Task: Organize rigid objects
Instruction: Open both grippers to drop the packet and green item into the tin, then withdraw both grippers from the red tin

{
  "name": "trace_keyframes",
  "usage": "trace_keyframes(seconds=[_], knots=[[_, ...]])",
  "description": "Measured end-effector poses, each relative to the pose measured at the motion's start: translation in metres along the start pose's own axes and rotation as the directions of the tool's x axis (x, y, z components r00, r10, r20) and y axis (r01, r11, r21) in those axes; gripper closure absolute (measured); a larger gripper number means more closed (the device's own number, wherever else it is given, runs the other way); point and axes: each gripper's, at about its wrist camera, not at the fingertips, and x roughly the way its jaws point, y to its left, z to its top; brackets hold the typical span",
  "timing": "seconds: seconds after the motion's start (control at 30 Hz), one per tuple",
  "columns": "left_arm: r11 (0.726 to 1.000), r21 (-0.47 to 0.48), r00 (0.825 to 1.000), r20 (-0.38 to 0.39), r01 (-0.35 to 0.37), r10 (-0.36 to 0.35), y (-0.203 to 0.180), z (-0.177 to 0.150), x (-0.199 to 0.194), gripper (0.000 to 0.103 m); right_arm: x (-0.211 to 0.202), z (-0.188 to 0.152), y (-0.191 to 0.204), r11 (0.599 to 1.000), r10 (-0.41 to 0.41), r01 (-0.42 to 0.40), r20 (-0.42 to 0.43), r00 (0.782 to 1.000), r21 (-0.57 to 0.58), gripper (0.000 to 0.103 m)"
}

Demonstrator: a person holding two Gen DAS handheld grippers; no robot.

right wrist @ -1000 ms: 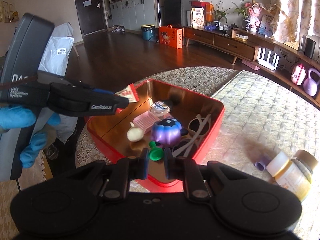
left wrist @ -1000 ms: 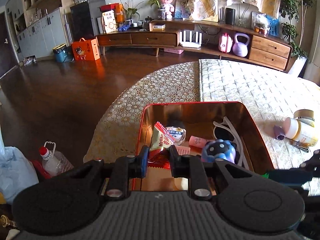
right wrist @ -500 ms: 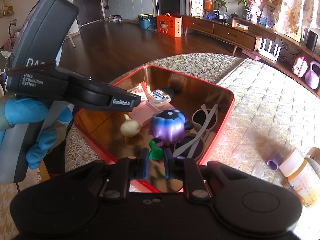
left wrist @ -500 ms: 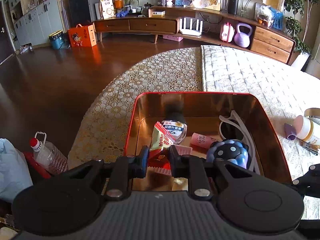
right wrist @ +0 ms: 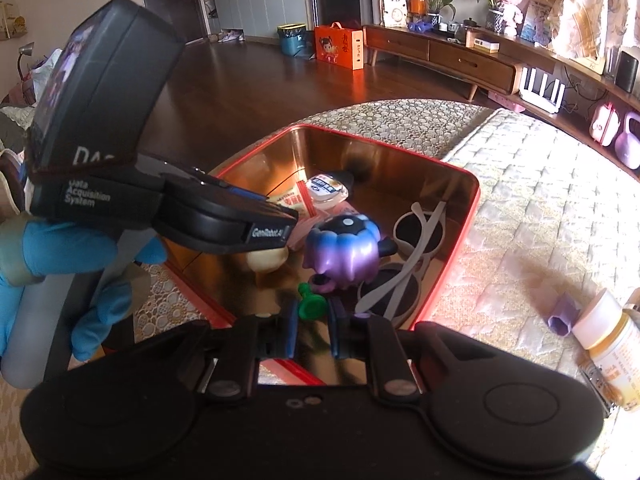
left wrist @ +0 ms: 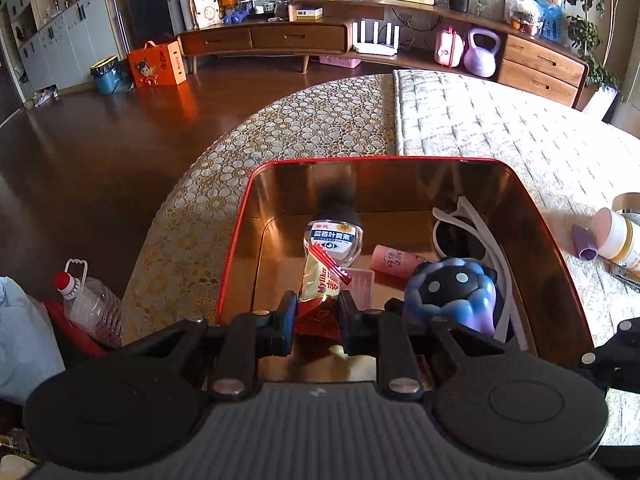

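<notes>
Holding a snack packet [left wrist: 322,280] in my left claw [left wrist: 318,316], I have it pinched at its red lower end, jaws nearly together, with the packet hanging over the near part of the red tin [left wrist: 560,252]. My right claw [right wrist: 312,322] is clamped just as narrowly on a small green peg [right wrist: 310,304], low over the tin's near corner.

Crowding is the main risk, I think. The tin already holds a purple toy [right wrist: 344,250], white sunglasses [right wrist: 412,256], a small clear bottle [left wrist: 334,236], a pink tube [left wrist: 394,258], a flat pink card [left wrist: 362,286] and a pale bulb [right wrist: 266,260]. If I let the packet go from this tilt, it could land on the bottle or slide under the toy. The peg is small and round-headed; dropped on bare metal it may roll or bounce, and a loose pinch could lose it early. Both claws work close together over one corner, so they could knock each other or the toy.

Outside the tin, a jar [right wrist: 612,348] and a purple cap [right wrist: 564,316] lie on the pale quilted cloth [left wrist: 500,128], well apart from it. The tabletop also carries a gold lace cover [left wrist: 280,132]. Beyond it is dark wood floor [left wrist: 80,152], a low sideboard [left wrist: 280,38], a kettlebell [left wrist: 482,54] and an orange box [left wrist: 158,64]; a water jug [left wrist: 86,300] stands on the floor below the tabletop's edge.
</notes>
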Motion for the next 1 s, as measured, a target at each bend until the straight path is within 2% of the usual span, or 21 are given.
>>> trace_keyframes(seconds=[0.23, 0.67, 0.7, 0.8, 0.83, 1.0], knots=[[1.0, -0.017, 1.0, -0.014, 0.0, -0.001, 0.001, -0.001, -0.003, 0.082, -0.004, -0.001, -0.001, 1.0, -0.011, 0.011, 0.01, 1.0, -0.001, 0.085], [0.998, -0.056, 0.999, 0.018, 0.036, -0.035, 0.0, -0.008, -0.029, 0.072, -0.029, -0.005, -0.001, 1.0, 0.022, -0.023, 0.073, 0.997, 0.008, 0.065], [0.997, -0.06, 0.999, 0.021, 0.04, -0.039, 0.0, -0.008, -0.031, 0.069, -0.032, -0.006, -0.001, 1.0, 0.024, -0.025, 0.077, 0.997, 0.006, 0.064], [0.997, -0.068, 0.998, 0.05, 0.045, -0.041, -0.001, -0.01, -0.04, 0.04, -0.039, -0.007, -0.001, 1.0, 0.028, -0.028, 0.09, 0.996, 0.003, 0.06], [0.997, -0.068, 0.997, 0.064, 0.045, -0.041, -0.002, -0.011, -0.043, 0.037, -0.042, -0.008, -0.001, 1.0, 0.028, -0.029, 0.095, 0.995, 0.002, 0.059], [0.995, -0.075, 0.996, 0.075, 0.063, -0.058, -0.003, -0.014, -0.056, 0.037, -0.053, -0.011, -0.004, 0.999, 0.031, -0.033, 0.113, 0.993, 0.011, 0.052]])
